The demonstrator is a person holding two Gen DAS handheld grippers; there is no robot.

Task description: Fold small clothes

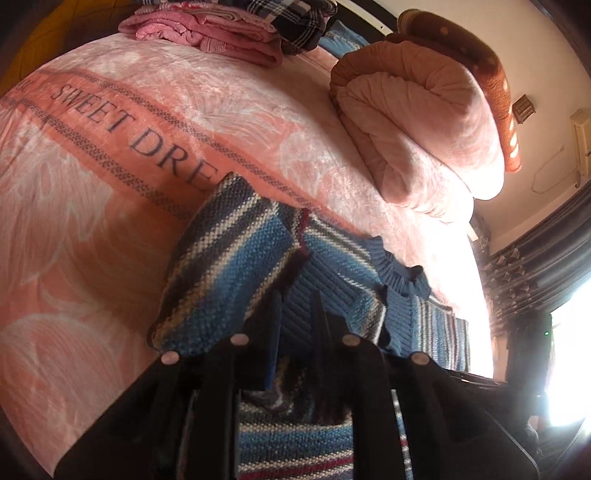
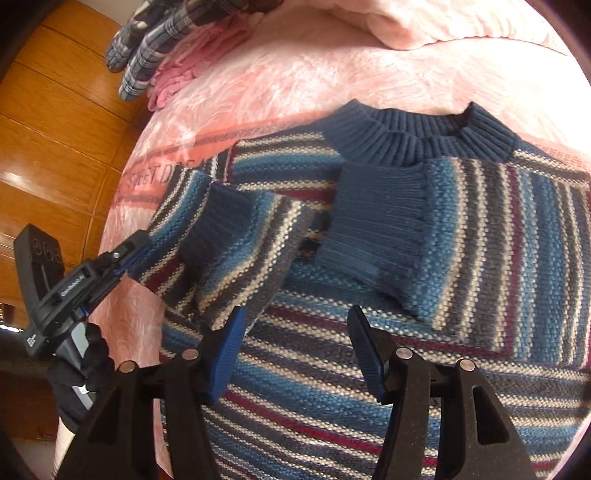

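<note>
On my left wrist view, the left gripper (image 1: 295,314) sits at the lower centre with its fingers clenched on a fold of the striped sweater (image 1: 229,280), whose sleeve drapes up over them toward the middle of the frame. The sweater lies on the pink blanket (image 1: 92,155), with a folded pink garment (image 1: 207,33) at the top and a rolled pink quilt (image 1: 424,129) at upper right. Over to my right wrist view: the right gripper (image 2: 295,343) hangs at bottom centre, fingers released and spread wide just over the sweater's body, both sleeves folded across it. At the left edge, a gloved hand (image 2: 79,376) holds the left gripper against the sleeve.
</note>
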